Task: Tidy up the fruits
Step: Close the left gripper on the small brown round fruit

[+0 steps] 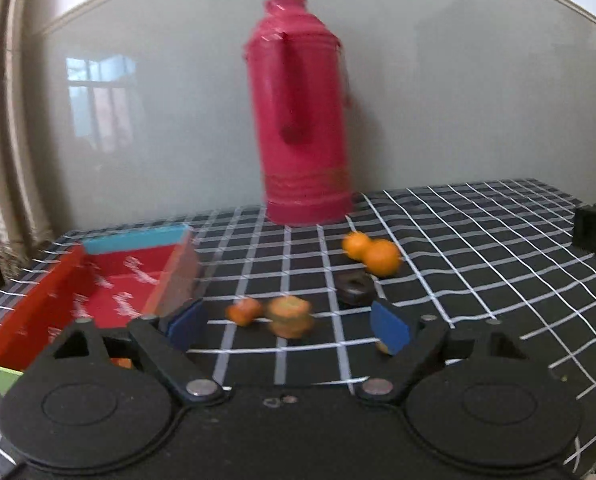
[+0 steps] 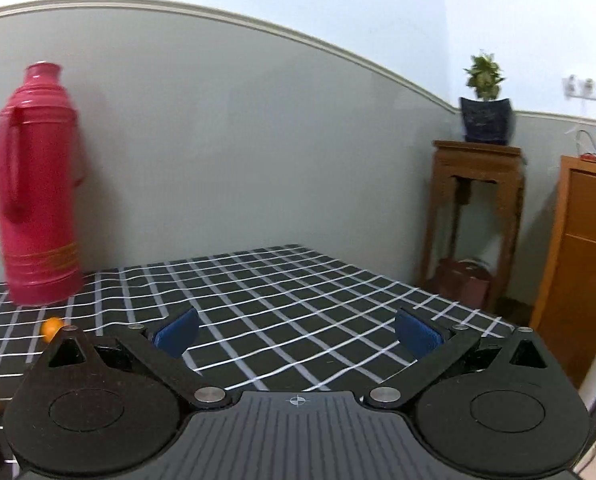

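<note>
Left wrist view: the left hand-held gripper [image 1: 288, 330] hangs wide apart and empty over the checked desk [image 1: 478, 240]. Straight ahead, just beyond its fingertips, lie a small orange fruit [image 1: 244, 311] and a blurred orange piece [image 1: 291, 316]; two oranges [image 1: 372, 251] touch each other farther off to the right, near a dark ring [image 1: 354, 288]. The red box [image 1: 110, 292] sits left of the gripper.

Right wrist view: the right hand-held gripper [image 2: 298, 338] is also wide and empty, facing bare cloth; one orange [image 2: 53, 327] shows at far left. The left hand looks nearer.

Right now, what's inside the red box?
The red box shows a bare red floor with white lettering in its far part. Its near end is hidden behind the left gripper; an orange bit peeks through the linkage there, possibly fruit, but I cannot tell.
</note>
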### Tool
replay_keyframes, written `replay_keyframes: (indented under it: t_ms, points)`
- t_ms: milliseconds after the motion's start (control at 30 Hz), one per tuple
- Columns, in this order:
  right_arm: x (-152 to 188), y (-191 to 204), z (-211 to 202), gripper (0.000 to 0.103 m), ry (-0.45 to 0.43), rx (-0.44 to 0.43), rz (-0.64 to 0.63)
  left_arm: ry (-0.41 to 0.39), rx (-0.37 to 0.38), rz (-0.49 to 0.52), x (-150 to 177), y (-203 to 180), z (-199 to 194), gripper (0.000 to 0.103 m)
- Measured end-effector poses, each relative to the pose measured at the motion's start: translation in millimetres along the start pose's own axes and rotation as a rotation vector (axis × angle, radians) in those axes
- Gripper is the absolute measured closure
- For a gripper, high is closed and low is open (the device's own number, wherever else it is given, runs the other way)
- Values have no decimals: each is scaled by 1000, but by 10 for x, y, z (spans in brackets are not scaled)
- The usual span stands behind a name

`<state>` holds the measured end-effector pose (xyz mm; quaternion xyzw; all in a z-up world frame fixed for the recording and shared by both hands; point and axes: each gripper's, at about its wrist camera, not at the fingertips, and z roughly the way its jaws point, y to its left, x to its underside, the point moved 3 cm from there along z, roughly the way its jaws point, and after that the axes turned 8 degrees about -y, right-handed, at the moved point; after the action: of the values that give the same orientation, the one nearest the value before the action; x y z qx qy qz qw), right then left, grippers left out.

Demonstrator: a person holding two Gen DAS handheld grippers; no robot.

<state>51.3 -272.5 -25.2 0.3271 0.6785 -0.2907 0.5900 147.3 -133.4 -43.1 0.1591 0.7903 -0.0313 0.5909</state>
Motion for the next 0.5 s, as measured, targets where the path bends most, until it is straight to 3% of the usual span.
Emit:
replay_keyframes:
  t_ms: [133,333,500]
  points:
    - [10,-177,97,0,40,11,13,24,41,14,69,-203,95,40]
    - [-5,-314,161,0,53,21,32,18,96,47,111,-430,168,48]
    - [21,-350,196,0,67,8,23,92,155,8,162,-484,332,63]
